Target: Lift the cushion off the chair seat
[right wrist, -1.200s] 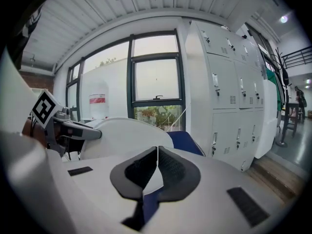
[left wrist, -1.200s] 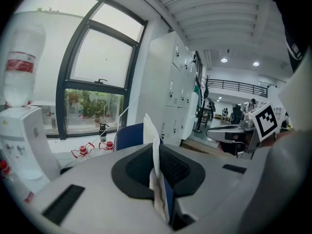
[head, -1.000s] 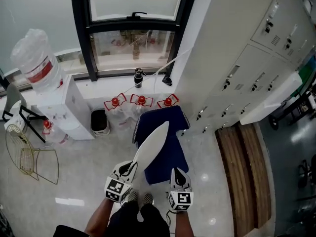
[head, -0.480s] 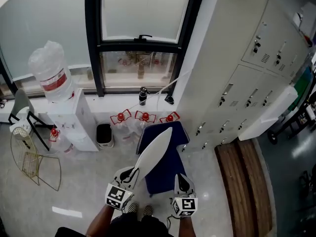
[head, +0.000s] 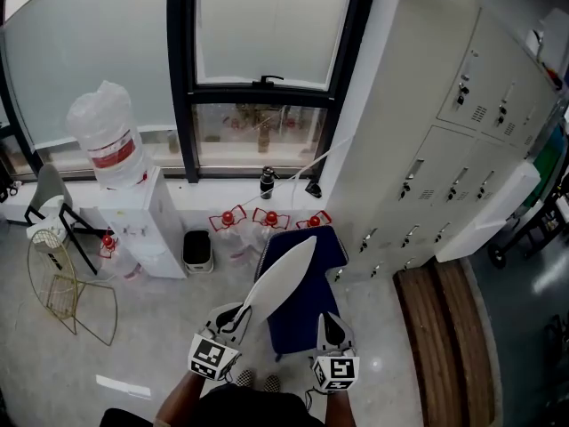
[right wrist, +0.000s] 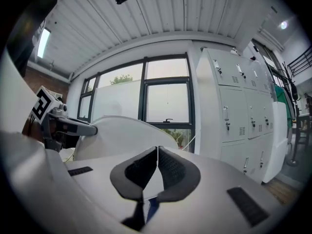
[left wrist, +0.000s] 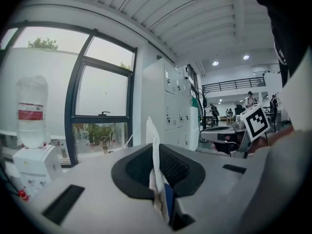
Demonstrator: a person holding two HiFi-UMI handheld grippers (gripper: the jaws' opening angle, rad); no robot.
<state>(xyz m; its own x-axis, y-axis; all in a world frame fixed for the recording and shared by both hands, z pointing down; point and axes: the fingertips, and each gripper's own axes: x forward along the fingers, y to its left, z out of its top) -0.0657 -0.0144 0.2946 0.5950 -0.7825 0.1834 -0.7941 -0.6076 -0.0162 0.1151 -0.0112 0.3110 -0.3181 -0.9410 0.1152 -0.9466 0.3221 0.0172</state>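
Note:
The cushion (head: pixel 283 277), white on one face and dark blue (head: pixel 307 305) on the other, hangs tilted above the floor between both grippers. My left gripper (head: pixel 233 320) is shut on its near left corner, with white and blue fabric (left wrist: pixel 153 145) pinched between the pads (left wrist: pixel 170 167). My right gripper (head: pixel 329 326) is shut on the near right edge, where a thin white seam (right wrist: pixel 157 160) runs between its pads (right wrist: pixel 170 167). The white face (right wrist: pixel 122 135) bulges to the left in the right gripper view. The cushion hides the chair seat.
A water dispenser (head: pixel 133 212) with a bottle stands at the left beside a wire basket (head: pixel 67 292) and a black bin (head: pixel 196 249). Red-capped bottles (head: pixel 271 219) line the window wall. Grey lockers (head: pixel 444 123) and a wooden bench (head: pixel 444 327) fill the right.
Both grippers have risen with the cushion still pinched between them. The head view has tipped up, showing more of the window.

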